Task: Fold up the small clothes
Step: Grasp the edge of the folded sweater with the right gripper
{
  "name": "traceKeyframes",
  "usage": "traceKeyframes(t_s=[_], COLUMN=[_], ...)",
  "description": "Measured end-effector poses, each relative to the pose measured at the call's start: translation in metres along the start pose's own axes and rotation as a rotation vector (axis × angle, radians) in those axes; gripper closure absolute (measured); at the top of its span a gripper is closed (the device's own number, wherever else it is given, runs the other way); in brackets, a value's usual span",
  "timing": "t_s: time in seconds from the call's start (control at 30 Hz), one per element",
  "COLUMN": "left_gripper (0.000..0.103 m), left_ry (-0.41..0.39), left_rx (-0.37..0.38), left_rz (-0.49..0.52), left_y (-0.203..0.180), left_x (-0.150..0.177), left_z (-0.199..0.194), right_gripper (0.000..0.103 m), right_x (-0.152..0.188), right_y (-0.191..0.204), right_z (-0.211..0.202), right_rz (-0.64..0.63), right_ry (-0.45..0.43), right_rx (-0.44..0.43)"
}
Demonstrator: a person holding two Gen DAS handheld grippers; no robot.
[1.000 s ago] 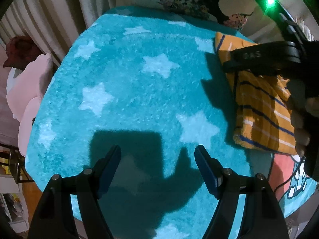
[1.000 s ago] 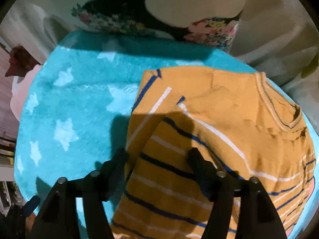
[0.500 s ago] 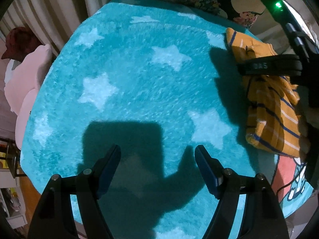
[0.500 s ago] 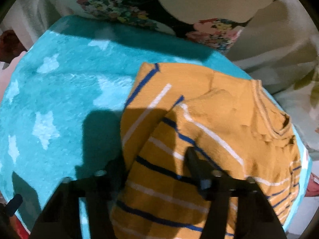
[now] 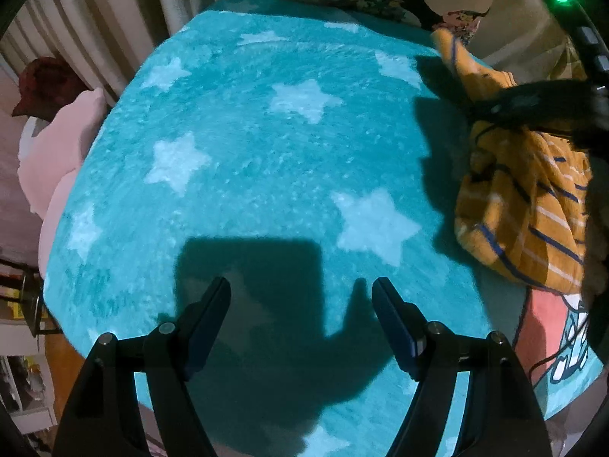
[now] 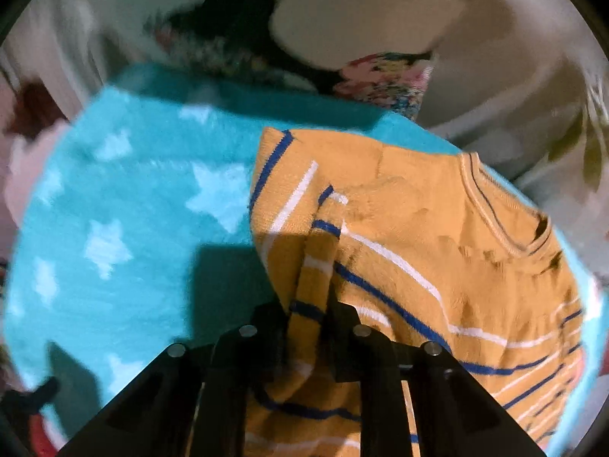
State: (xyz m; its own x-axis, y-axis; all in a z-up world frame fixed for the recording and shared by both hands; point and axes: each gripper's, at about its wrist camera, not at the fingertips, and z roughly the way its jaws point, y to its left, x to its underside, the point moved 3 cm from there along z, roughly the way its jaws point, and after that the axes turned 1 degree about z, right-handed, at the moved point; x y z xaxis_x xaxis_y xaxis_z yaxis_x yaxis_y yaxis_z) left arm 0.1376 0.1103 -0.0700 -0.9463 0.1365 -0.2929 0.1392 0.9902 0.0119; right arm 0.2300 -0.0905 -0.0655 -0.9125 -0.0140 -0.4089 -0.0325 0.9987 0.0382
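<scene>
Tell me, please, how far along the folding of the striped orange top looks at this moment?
Early to midway, I would judge. Done: the orange striped top looks partly doubled over on the teal star blanket, though rumpled. In hand: the right gripper is shut on a pinched ridge of its fabric, lifting it. The left gripper hangs open over bare blanket, holding nothing. Left: finishing and flattening the fold.

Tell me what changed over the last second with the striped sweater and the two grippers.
The right gripper closed on a fold of the orange striped sweater; a second ago its fingers were spread over the flat cloth. The sweater now bunches and lifts at that edge. The left gripper stayed open and empty above the teal star blanket, which did not shift.
</scene>
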Motion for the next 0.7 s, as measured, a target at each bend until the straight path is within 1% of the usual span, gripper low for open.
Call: traceKeyframes(t_s=[0.03,0.1,0.2,0.3,0.37,0.47,0.53,0.57,0.67,0.7], left_gripper=[0.027,0.027,0.027,0.027,0.027,0.027,0.027,0.027,0.027,0.027], left_ry=[-0.002,-0.010,-0.026,-0.034,-0.042,-0.045,-0.043,-0.042,-0.037,-0.034], left_rx=[-0.010,-0.023,-0.027,-0.022,-0.032,-0.036,-0.032,-0.030,-0.022,-0.017], left_rz=[-0.007,-0.016,-0.017,-0.020,-0.014,0.004,0.024,0.035,0.074,0.085], left_y=[-0.004,-0.014,-0.035,-0.057,-0.077,-0.103,-0.121,-0.130,-0.158,-0.166], left_x=[0.002,0.005,0.008,0.013,0.019,0.023,0.026,0.028,0.034,0.034], left_z=[-0.002,-0.010,-0.023,-0.034,-0.040,-0.044,-0.045,-0.046,-0.048,-0.047], right_gripper=[0.087,0.087,0.088,0.088,0.088,0.088,0.088,0.088,0.088,0.088], right_x=[0.001,0.000,0.007,0.016,0.026,0.045,0.057,0.066,0.087,0.094], right_y=[-0.010,-0.025,-0.056,-0.103,-0.144,-0.203,-0.238,-0.260,-0.309,-0.322], right_z=[-0.008,-0.020,-0.050,-0.073,-0.086,-0.095,-0.096,-0.094,-0.084,-0.080], right_rz=[0.030,0.066,0.126,0.199,0.270,0.358,0.415,0.453,0.528,0.554], right_ry=[-0.016,-0.040,-0.086,-0.129,-0.149,-0.171,-0.169,-0.164,-0.148,-0.139], right_rx=[-0.048,-0.105,-0.182,-0.233,-0.265,-0.263,-0.258,-0.254,-0.230,-0.236])
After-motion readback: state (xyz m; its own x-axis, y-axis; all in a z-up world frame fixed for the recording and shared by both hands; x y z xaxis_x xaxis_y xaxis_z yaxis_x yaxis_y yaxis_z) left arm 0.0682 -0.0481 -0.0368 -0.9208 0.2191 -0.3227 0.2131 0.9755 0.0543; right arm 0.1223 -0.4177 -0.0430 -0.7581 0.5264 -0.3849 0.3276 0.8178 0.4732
